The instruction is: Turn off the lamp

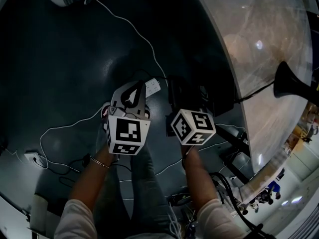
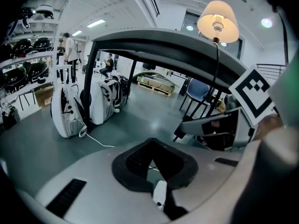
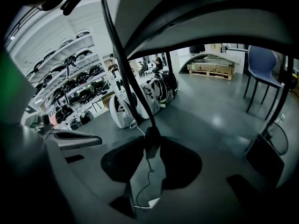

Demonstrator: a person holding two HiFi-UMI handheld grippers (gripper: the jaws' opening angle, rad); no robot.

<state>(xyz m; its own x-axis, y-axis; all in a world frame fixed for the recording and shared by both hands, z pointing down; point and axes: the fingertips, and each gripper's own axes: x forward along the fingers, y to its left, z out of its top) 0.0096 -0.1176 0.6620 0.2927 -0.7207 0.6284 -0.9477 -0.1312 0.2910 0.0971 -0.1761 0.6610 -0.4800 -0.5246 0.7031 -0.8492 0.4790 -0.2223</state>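
Note:
The lamp (image 2: 217, 20) stands on the table top, its cream shade lit, in the left gripper view. Its black cord (image 3: 117, 55) hangs down from the table, and a black inline switch (image 3: 152, 141) on it sits between the jaws of my right gripper (image 3: 152, 164). Those jaws stand wide and open around the switch. My left gripper (image 2: 156, 171) is open with nothing in it; a white power strip (image 2: 160, 192) on the floor shows through its gap. In the head view both grippers, left (image 1: 130, 92) and right (image 1: 188, 97), point down at the floor beside the power strip (image 1: 153, 86).
The glass-topped table (image 1: 259, 39) curves along the right. A white cable (image 1: 130, 28) trails over the dark floor. White bags (image 2: 70, 111) stand beyond, shelves of helmets (image 3: 77, 94) at the left, a blue chair (image 3: 264, 62) at the right. People stand far back.

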